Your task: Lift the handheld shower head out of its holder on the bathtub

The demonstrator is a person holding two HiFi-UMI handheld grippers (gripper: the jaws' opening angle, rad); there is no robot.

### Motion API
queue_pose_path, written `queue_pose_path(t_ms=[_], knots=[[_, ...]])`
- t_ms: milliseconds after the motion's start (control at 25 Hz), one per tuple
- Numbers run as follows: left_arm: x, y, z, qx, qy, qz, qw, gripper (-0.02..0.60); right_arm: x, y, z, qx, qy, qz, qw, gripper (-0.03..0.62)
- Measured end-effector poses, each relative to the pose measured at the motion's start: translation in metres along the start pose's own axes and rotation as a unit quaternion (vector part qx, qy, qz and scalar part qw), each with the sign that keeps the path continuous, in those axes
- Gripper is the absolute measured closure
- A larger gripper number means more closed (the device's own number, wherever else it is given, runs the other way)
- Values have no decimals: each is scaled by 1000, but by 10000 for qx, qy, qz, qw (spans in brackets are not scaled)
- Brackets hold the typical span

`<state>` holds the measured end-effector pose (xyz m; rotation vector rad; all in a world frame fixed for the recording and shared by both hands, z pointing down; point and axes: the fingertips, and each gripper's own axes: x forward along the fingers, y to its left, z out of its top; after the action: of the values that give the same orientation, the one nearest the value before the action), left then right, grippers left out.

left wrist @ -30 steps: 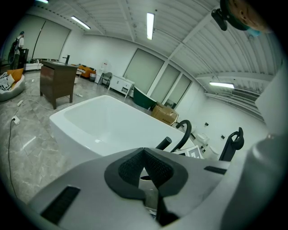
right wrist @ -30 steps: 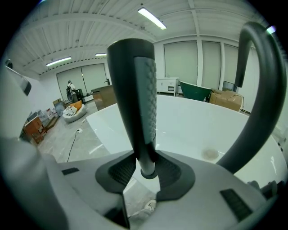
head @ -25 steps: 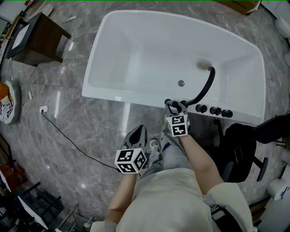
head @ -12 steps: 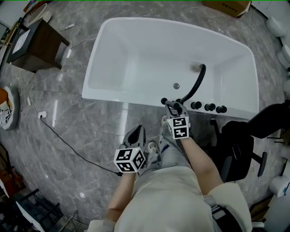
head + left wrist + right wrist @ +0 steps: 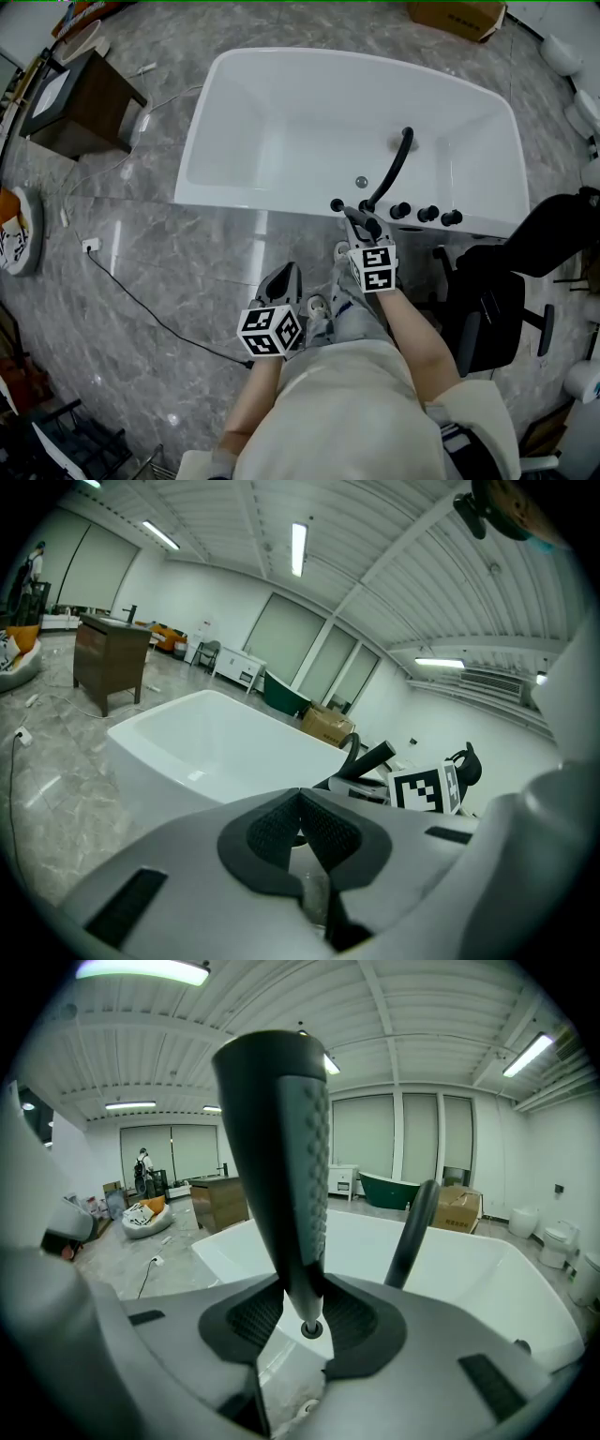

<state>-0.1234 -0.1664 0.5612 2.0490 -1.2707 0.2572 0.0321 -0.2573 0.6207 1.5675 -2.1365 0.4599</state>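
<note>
A dark grey handheld shower head stands upright between the jaws of my right gripper, which is shut on its thin lower end. In the head view this gripper hovers over the near rim of the white bathtub, with the shower head at its tip. The left gripper view shows the shower head as a black rod beside the right gripper's marker cube. My left gripper hangs over the floor short of the tub, and its pads meet with nothing between them.
A black curved spout and three black knobs sit on the tub's near rim, right of my right gripper. A black office chair stands at the right, a wooden cabinet at the far left, and a cable crosses the floor.
My right gripper has risen with the shower head in its grip, away from the tub rim. The left gripper has shifted slightly and stays shut.
</note>
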Motion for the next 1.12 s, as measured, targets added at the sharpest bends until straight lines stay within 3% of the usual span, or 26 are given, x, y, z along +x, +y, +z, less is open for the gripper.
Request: queue_pose_path(t_ms=[560, 1120], knots=[[-31, -26, -9, 175, -148, -146, 9996, 561, -88, -2, 32, 42, -691, -86, 9976, 456], [-41, -38, 4, 467, -322, -291, 9980, 561, -163, 6, 86, -17, -1436, -30, 9896, 456]])
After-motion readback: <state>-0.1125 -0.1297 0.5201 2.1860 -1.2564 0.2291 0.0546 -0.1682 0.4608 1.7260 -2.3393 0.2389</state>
